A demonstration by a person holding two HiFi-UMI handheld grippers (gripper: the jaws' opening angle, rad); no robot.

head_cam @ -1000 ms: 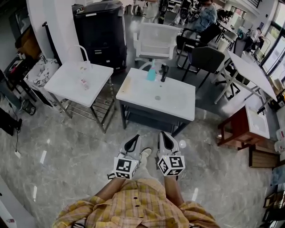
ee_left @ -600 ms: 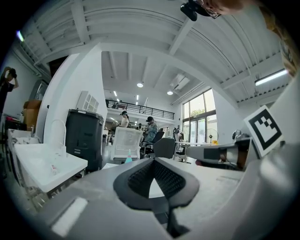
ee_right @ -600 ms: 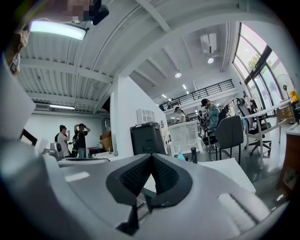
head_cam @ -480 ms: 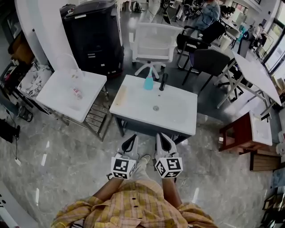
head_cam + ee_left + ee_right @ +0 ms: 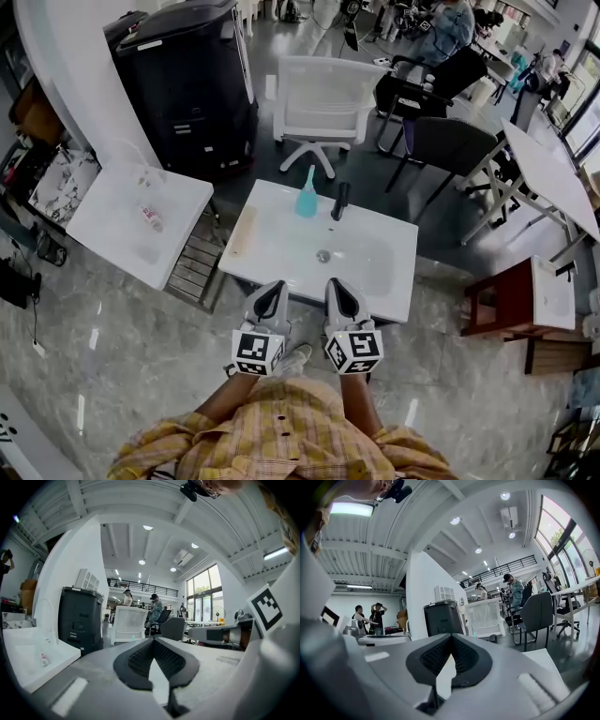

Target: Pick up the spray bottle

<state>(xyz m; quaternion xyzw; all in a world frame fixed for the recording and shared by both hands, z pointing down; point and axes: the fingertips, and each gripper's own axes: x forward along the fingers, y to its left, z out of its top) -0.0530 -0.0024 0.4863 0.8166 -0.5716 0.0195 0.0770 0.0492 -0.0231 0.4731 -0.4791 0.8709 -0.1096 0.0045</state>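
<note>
Fingers (image 5: 136, 660) on the left gripper (image 5: 273, 292) are shut tight, tip to tip, and they hold nothing. The right gripper (image 5: 339, 291) is shut the same way, and it is empty too. Both sit side by side and point level, with their tips at the near edge of the white table (image 5: 375, 277).

A second ago the table was well out in front, with bare floor between it and the grippers. Now the person has walked up to it, so that gap is gone.

A pale strip (image 5: 242, 232) lies by the left edge of the table. The spray bottle (image 5: 307, 194) is blue-green and stands upright at the far edge of the table, a bit left of the middle. Just to its right stands a dark thing (image 5: 340, 201); I cannot tell what it is. A small round thing (image 5: 322, 255) sits in the middle of the table, nearer than the bottle.

I think the walk is about done, but the reach has not begun. One gripper must open its fingers and go across the table to the bottle. The dark thing is close by and could get knocked.
</note>
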